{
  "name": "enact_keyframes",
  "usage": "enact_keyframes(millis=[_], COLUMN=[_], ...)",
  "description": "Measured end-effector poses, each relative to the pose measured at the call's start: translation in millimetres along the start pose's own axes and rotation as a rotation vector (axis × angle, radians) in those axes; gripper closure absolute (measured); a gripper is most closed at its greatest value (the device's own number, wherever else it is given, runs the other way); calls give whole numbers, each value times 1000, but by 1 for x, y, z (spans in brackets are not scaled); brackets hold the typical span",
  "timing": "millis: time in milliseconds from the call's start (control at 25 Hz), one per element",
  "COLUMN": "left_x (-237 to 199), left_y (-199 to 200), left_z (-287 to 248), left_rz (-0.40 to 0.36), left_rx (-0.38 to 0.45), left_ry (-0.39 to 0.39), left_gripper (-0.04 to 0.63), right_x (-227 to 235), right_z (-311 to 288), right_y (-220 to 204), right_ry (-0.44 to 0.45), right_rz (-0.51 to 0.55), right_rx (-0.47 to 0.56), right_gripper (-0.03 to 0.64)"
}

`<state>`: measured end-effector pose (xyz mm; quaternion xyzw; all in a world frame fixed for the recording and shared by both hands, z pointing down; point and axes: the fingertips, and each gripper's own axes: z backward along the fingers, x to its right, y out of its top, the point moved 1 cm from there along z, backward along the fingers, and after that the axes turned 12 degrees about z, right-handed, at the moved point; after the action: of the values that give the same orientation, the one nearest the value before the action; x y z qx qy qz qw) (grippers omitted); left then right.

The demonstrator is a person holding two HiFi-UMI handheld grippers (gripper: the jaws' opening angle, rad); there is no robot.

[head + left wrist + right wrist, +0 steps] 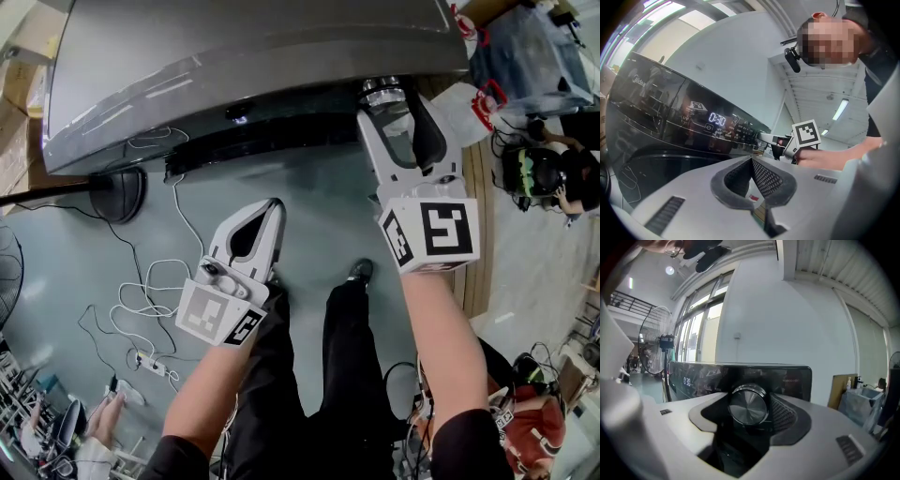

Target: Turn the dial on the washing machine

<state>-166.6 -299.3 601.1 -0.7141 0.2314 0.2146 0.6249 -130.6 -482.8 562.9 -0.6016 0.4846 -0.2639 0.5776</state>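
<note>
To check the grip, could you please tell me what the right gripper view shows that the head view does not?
Only the right gripper view shows the dial face-on and the lit display. Only the head view shows the left gripper, jaws shut and empty, and cables on the floor. Both show the washing machine and the right gripper with its jaws closed on the dial.

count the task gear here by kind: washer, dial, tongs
washing machine: 1
dial: 1
tongs: 2 (left tongs shut and empty, right tongs closed on the dial)
total: 4
</note>
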Motion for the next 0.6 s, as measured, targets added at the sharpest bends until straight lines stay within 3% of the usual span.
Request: enact_keyframes(millis=[600], left_x=[3], left_y=[10], left_z=[1], left_rz=[-12], left_rx=[9], left_ry=[0], left_gripper=[581], right_x=[7], right_z=[3], right_y=[-5], right_ry=[2], right_rz=[-311], right_rx=[1], right_gripper=[328])
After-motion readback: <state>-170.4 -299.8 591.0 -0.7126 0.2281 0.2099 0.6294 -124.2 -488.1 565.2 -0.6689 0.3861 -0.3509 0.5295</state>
